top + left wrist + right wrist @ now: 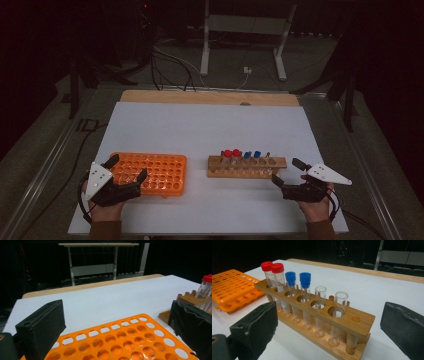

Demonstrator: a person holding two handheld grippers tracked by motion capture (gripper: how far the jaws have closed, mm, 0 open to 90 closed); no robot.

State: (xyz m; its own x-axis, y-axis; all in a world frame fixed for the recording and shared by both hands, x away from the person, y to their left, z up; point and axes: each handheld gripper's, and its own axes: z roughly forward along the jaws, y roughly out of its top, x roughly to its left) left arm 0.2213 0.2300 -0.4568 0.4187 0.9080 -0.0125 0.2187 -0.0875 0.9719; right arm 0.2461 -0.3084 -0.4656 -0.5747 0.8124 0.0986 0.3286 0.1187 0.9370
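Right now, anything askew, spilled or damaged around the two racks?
Nothing stands out. Six tubes stand upright in the wooden rack: two red-capped, two blue-capped, two uncapped. The orange rack lies flat and holds nothing. No spill on the white tabletop.

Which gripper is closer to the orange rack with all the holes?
Left. The left gripper hangs open right over the orange rack, at its left end. The right gripper is far across the table, open, beside the wooden tube rack.
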